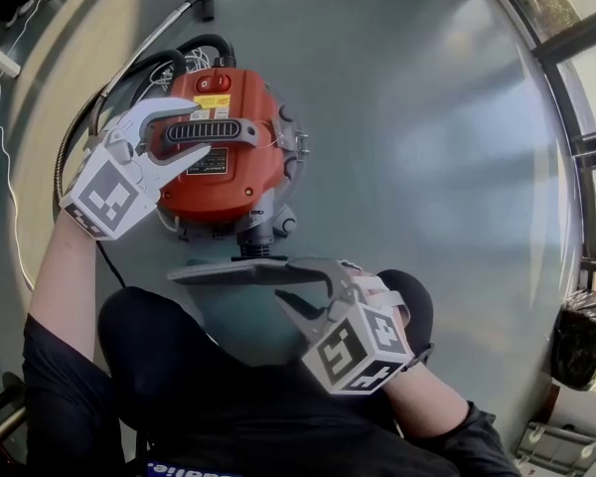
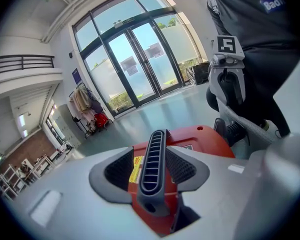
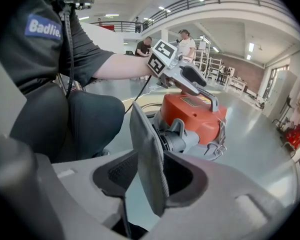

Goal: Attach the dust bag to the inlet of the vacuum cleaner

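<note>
**Dust bag at the inlet side, not yet on**

Flat grey felt-like dust bag (image 1: 240, 271): held clear of the floor on the near side of the machine, between the person's knees and the vacuum. From the head view its long axis runs left to right, across the line to the inlet. From the right gripper view it stands edge-on, running up out of the fingers. No collar or opening of the bag shows in any view.

Right gripper (image 1: 313, 286): fingers closed on the bag's lower edge, with the cloth pinched between the two pads.

Grey round inlet fitting (image 3: 179, 136): straight ahead of the right fingers and a little to their right, low on the vacuum's near end. The bag's far edge lies just beside it. Whether the two touch, I cannot tell.

Round orange vacuum cleaner (image 1: 248, 182) stands on the grey floor (image 1: 427, 167), its hose trailing off the far side.

Left gripper (image 1: 201, 127): fingers wide apart, straddling the dark ribbed carry handle (image 2: 155, 154) on top. The handle sits between the pads, but a gap shows on at least one side, so this is no grip.

Judgement: the right hand is the nearer one and carries the bag, so the fitting falls to it. The bag's face likely needs turning square to the inlet and pushing forward along the fingers' line. With the left fingers loose, the body may slide away under that push.
</note>
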The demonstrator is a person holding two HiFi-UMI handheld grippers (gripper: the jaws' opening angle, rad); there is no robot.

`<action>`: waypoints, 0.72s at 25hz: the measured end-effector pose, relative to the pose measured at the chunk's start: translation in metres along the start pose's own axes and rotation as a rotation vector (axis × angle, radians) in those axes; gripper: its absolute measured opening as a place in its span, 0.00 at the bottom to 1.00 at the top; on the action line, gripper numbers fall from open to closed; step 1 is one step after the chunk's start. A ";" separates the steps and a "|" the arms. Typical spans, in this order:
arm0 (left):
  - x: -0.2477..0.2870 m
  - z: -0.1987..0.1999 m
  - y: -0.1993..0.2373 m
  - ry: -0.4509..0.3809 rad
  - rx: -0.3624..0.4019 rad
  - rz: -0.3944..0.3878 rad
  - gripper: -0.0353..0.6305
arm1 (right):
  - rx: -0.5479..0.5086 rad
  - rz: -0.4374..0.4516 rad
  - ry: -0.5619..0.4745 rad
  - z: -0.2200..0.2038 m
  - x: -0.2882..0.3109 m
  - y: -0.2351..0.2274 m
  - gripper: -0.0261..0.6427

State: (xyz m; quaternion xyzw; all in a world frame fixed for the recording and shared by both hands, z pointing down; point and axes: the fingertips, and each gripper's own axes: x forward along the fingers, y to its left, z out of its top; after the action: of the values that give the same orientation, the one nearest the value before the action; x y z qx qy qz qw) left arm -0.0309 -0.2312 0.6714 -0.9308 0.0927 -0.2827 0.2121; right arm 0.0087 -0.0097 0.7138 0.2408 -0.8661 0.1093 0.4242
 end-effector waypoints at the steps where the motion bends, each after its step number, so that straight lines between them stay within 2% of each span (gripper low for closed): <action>1: -0.003 0.003 0.001 -0.010 0.001 0.004 0.39 | 0.002 0.007 -0.006 0.005 -0.003 0.001 0.26; 4: -0.016 0.021 0.005 -0.053 0.012 0.017 0.38 | 0.004 0.025 -0.023 0.016 -0.010 0.003 0.26; 5: -0.021 0.028 0.008 -0.080 0.009 0.027 0.32 | 0.004 0.032 -0.029 0.018 -0.010 0.004 0.26; 10: -0.041 0.056 0.017 -0.203 -0.072 0.086 0.28 | 0.006 0.060 -0.048 0.023 -0.007 0.008 0.26; 18: -0.048 0.056 -0.016 -0.194 -0.169 0.090 0.28 | 0.031 0.098 -0.107 0.042 -0.010 0.007 0.26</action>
State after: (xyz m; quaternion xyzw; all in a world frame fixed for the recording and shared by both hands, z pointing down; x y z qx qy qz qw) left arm -0.0377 -0.1842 0.6131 -0.9633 0.1370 -0.1725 0.1533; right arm -0.0185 -0.0165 0.6801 0.2101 -0.8965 0.1304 0.3676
